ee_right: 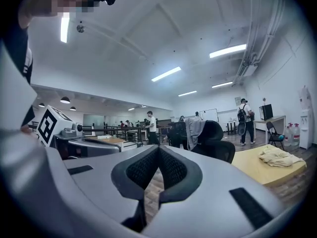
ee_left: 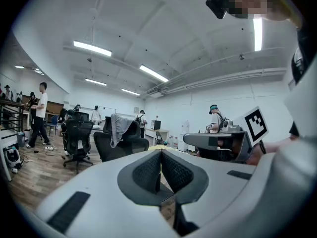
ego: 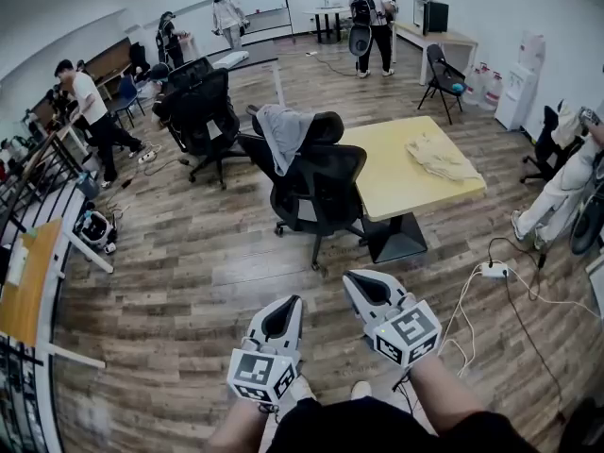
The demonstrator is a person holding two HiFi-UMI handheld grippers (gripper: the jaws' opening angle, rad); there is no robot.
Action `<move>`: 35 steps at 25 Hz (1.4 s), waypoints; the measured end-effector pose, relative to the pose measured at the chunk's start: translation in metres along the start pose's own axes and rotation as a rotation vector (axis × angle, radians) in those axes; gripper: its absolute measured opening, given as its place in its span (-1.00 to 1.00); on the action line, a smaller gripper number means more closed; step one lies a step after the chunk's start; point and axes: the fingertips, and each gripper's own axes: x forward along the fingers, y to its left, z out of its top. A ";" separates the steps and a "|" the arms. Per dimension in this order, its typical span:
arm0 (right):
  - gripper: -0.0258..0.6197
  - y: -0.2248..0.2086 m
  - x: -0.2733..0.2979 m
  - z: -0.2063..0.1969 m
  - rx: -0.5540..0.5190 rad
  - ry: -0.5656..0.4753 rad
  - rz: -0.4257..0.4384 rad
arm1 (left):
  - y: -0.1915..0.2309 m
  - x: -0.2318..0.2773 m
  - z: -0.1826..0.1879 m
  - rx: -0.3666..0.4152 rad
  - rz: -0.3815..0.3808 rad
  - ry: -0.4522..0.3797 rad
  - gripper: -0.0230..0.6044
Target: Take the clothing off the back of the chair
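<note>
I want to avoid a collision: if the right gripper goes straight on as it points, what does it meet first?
Probably the black chair with the grey garment on its back; before it only floor shows. Depth is unclear.

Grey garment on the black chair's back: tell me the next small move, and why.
Probably step forward toward the black mesh office chair, bringing both grippers closer. The grey garment hangs over its backrest, well beyond the left gripper and the right gripper. Both are low near the person, shut and empty, with open wooden floor between them and the chair.
</note>
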 end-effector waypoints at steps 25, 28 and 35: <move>-0.88 0.035 0.097 0.016 -0.021 0.002 -0.068 | 0.104 -0.012 0.008 -0.015 -0.068 -0.023 -0.87; -0.88 0.044 0.117 0.016 -0.021 -0.002 -0.081 | 0.127 -0.016 0.007 -0.013 -0.081 -0.022 -0.87; -0.88 0.062 0.158 0.014 -0.011 -0.003 -0.100 | 0.171 -0.023 0.006 -0.002 -0.092 -0.023 -0.87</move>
